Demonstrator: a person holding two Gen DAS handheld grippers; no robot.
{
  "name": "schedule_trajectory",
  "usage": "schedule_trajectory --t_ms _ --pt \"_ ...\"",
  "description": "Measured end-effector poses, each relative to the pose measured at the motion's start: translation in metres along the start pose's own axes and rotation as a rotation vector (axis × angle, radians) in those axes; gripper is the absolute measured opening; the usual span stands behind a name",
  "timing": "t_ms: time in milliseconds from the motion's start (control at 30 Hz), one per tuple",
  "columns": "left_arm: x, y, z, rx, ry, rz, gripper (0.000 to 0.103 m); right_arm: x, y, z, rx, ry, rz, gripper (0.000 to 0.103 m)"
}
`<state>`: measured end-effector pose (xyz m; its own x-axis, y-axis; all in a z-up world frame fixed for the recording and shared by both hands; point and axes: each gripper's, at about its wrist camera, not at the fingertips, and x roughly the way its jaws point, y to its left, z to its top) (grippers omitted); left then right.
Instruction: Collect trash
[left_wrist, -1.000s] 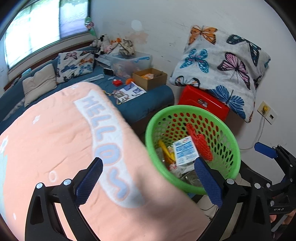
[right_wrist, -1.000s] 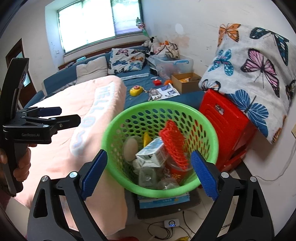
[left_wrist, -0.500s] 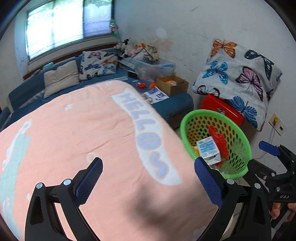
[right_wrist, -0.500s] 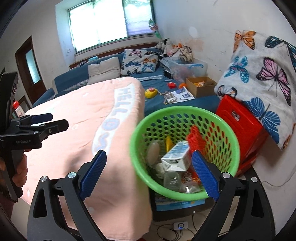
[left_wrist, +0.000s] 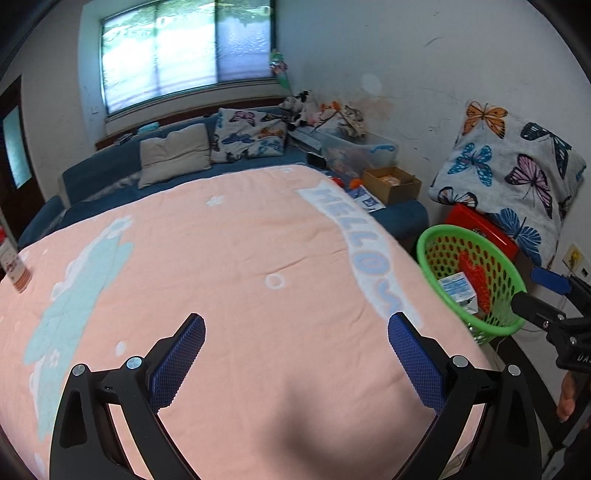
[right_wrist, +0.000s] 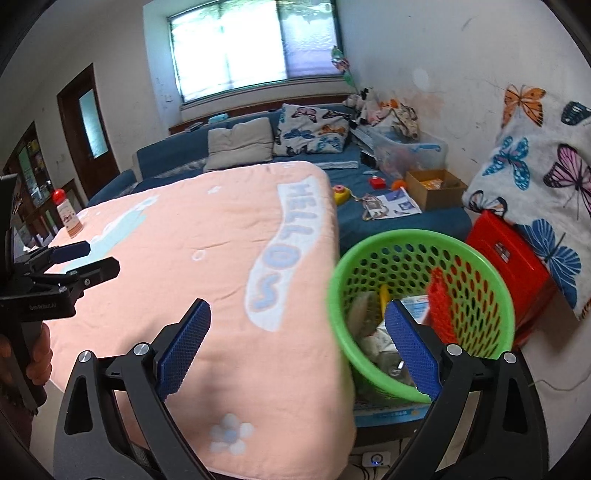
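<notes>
A green plastic basket (right_wrist: 476, 258) stands beside the bed's right corner and holds trash: a white and blue carton (left_wrist: 458, 290), a red mesh piece (right_wrist: 441, 306) and several other items. It also shows in the left wrist view (left_wrist: 506, 266). A small bottle with a red cap (right_wrist: 68, 218) stands at the far left edge of the bed; it also shows in the left wrist view (left_wrist: 14, 271). My left gripper (left_wrist: 295, 354) is open and empty above the pink blanket (left_wrist: 240, 277). My right gripper (right_wrist: 297, 347) is open and empty over the blanket's corner, next to the basket.
A red plastic stool (right_wrist: 506, 251) and a butterfly pillow (right_wrist: 543, 177) sit right of the basket. A blue sofa (right_wrist: 388, 218) behind the bed holds cushions, a cardboard box (right_wrist: 436, 188), papers, toys and a clear bin. A door (right_wrist: 88, 125) is at the far left.
Both grippers have swung left and pulled back from the basket toward the bed. The basket has shifted to the right in both views. The bottle has come into view.
</notes>
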<state>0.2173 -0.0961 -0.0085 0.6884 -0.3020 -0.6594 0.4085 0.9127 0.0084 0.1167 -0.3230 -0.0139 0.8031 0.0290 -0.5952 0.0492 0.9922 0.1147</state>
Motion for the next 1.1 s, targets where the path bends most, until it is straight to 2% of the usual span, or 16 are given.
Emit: schedule_trajectory --t_ms 700,1100 --pt "-0.05 0.061 -0.035 -0.151 -0.044 0.071 0.096 -0.001 0.053 0.001 -0.039 -0.014 0.088 0.097" --pt "-0.07 0.073 -0.047 -0.185 -0.075 0.108 0.096 -0.01 0.068 -0.002 -0.065 -0.032 0.119 0.097"
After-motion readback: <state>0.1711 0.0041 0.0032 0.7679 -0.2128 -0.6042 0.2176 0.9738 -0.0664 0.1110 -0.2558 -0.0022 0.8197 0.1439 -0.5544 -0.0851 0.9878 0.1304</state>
